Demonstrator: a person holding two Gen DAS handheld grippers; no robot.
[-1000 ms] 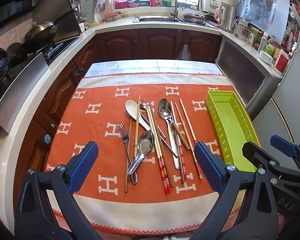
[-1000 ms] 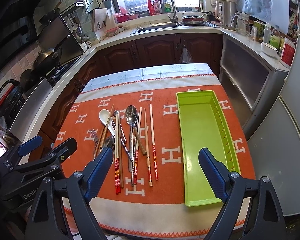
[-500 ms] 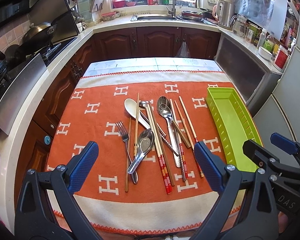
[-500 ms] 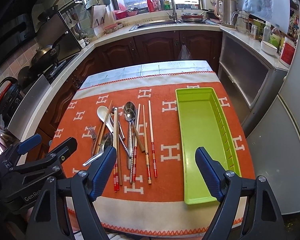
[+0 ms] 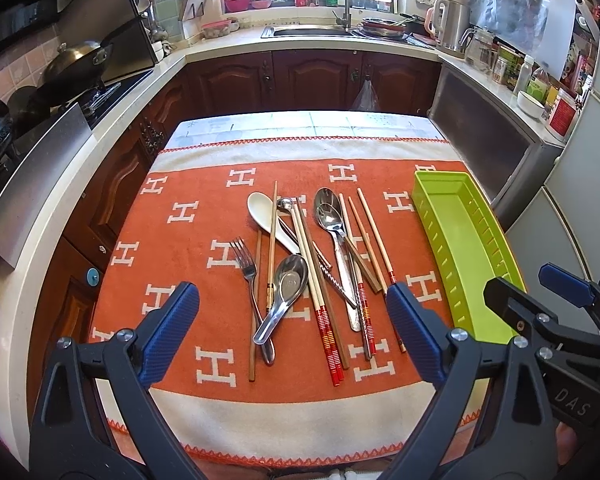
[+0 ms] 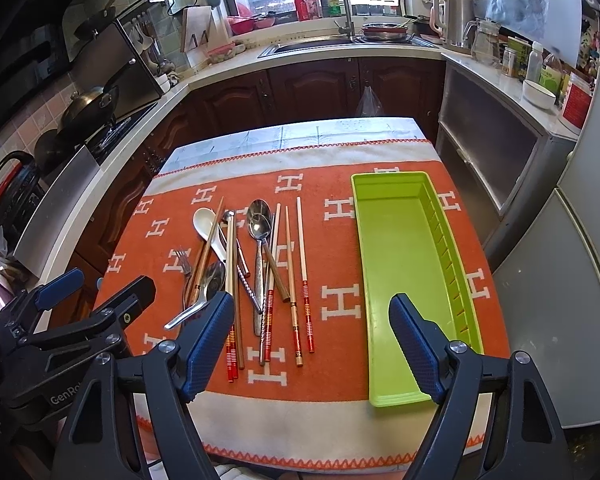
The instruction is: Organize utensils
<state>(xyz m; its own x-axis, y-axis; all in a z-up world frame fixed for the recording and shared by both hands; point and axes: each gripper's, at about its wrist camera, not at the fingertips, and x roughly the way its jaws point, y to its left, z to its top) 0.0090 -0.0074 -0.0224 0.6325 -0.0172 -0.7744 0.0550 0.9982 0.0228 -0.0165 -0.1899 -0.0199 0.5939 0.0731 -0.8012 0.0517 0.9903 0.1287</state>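
Observation:
A pile of utensils lies on the orange cloth [image 5: 204, 216]: a white ceramic spoon [image 5: 262, 210], a fork [image 5: 246, 266], steel spoons [image 5: 330, 216], a short steel spoon [image 5: 288, 284] and several chopsticks [image 5: 326, 320]. The pile also shows in the right wrist view [image 6: 256, 264]. An empty green tray [image 6: 400, 264] lies to the right; it also shows in the left wrist view [image 5: 464, 240]. My left gripper [image 5: 292, 332] is open and empty, above the near end of the pile. My right gripper [image 6: 312, 344] is open and empty, between the pile and the tray.
The cloth covers a small table [image 5: 300, 124] with a drop on all sides. Dark kitchen cabinets [image 5: 312, 76], a sink [image 5: 312, 32] and a stove with pans [image 5: 80, 64] ring the room. A grey fridge [image 6: 580, 240] stands to the right of the table.
Both grippers have shifted slightly over the table, and the right view has drifted a little closer to the near edge. Nothing on the cloth has moved. Both grippers stay open.

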